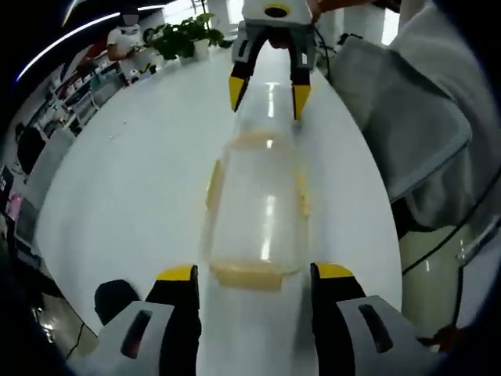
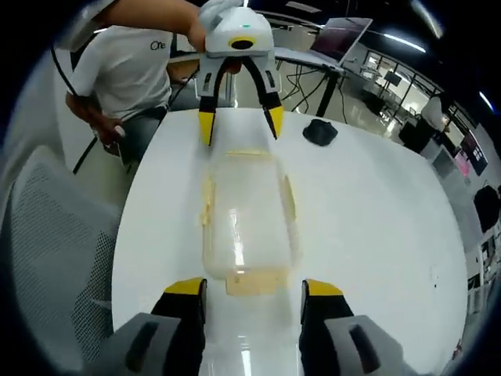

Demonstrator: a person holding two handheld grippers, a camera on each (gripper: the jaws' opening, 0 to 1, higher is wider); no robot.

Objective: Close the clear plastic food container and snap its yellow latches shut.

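A clear plastic food container (image 1: 258, 211) lies lengthwise on the white table (image 1: 133, 180), with its lid resting on top. Yellow latches run along its long sides (image 1: 213, 184) and across the near end (image 1: 246, 276). My left gripper (image 1: 256, 272) stands open at that end, one jaw on each side of the end latch. My right gripper (image 1: 268, 94) hangs open over the opposite end. In the right gripper view the container (image 2: 243, 219) lies between my open right gripper (image 2: 254, 287) and the open left gripper (image 2: 240, 124). The near end latch (image 2: 252, 282) looks folded outward. Neither gripper holds anything.
A grey mesh chair (image 1: 423, 133) stands close to the table's right edge. Potted plants (image 1: 184, 35) sit at the far end. A person in a white shirt (image 2: 133, 63) stands behind the left gripper. A small black object (image 2: 319, 131) lies on the table (image 2: 368, 211).
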